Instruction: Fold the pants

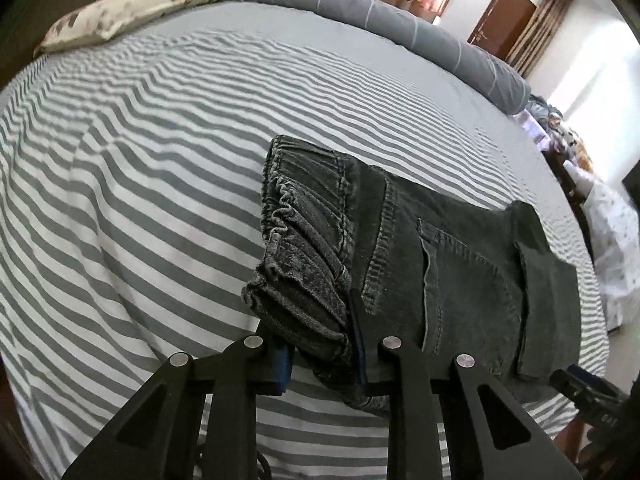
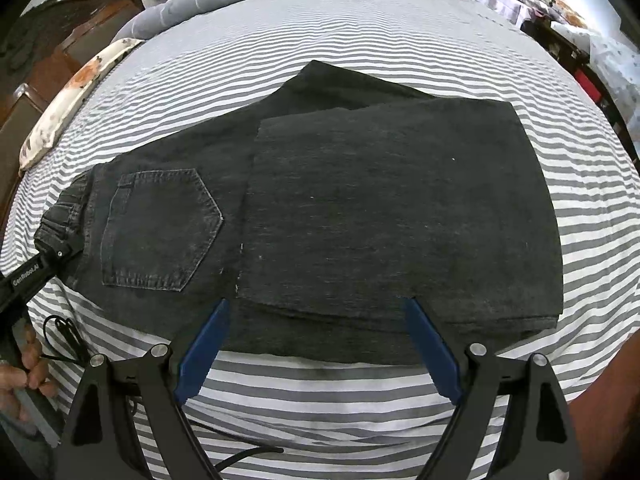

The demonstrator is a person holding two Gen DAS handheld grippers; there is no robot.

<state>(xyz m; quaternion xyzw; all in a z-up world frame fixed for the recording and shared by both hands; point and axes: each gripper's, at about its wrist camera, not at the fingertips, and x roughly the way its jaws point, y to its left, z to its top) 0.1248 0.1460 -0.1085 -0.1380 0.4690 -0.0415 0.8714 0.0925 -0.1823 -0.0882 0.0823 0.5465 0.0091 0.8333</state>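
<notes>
I am seeing one pair of dark pants [image 2: 360,216] lying folded on the striped bed [image 2: 360,20], one back pocket [image 2: 160,228] at nine o'clock. My left gripper [image 1: 324,356] is clamping the waistband; its body is reading "GenRobot.AI". My right gripper [image 2: 316,344] is hovering spread wide at the near edge.

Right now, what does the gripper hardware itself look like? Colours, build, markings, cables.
Both are matte black linkage frames with triangular cutouts and silver pivot pins. The right gripper has long blue pads on its jaws. The left gripper shows the same blue on its pads, and its body carries white "GenRobot.AI" lettering. A black cable trails beside it. Bare skin, no sleeve visible.
</notes>
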